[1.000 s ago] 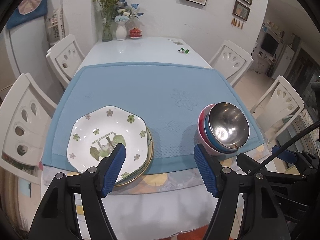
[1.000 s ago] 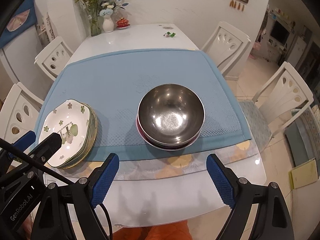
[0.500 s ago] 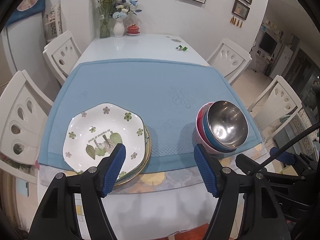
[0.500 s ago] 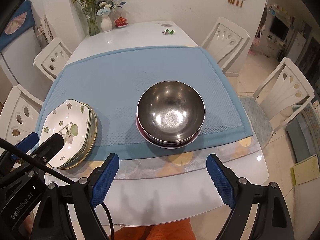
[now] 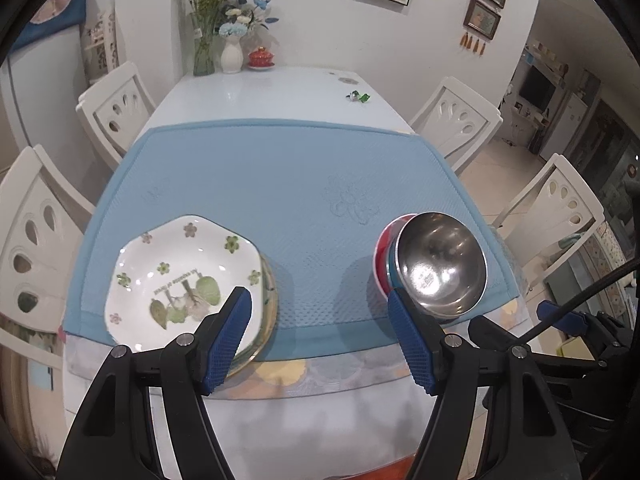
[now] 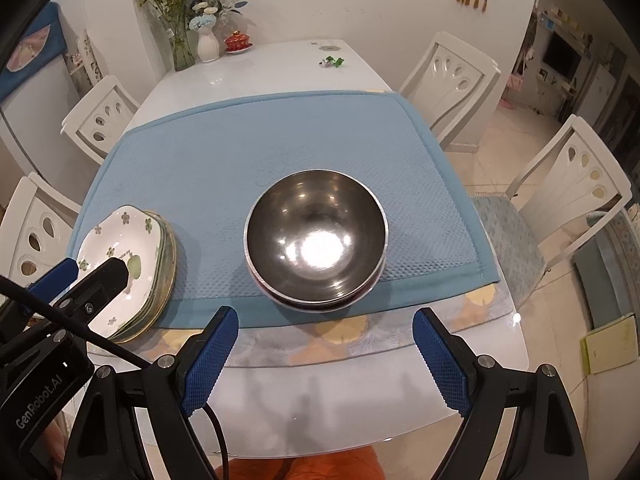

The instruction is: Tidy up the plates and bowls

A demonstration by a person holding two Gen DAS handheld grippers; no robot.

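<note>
A stack of white floral plates [image 5: 176, 280] [image 6: 124, 256] rests on the near left of the blue mat [image 5: 288, 184]. On the near right of the mat a steel bowl [image 5: 440, 264] [image 6: 316, 240] is nested on top of blue and red bowls. My left gripper [image 5: 320, 320] hangs open above the table's near edge, between the two stacks, with nothing between its blue pads. My right gripper [image 6: 324, 344] stands open just short of the bowl stack, empty too. The left gripper's body [image 6: 80, 292] covers part of the plates in the right wrist view.
White chairs [image 5: 116, 108] [image 6: 452, 76] flank the white glass-topped table [image 6: 320, 392]. At its far end stand vases of flowers [image 5: 230, 54], a red lidded cup [image 5: 261, 56] and a small green object [image 5: 358, 97]. An orange seat [image 6: 304, 468] shows below the near edge.
Both grippers have drawn back a little from the table, so the plates and bowls sit slightly farther off. Neither gripper's opening has changed and nothing was touched.
</note>
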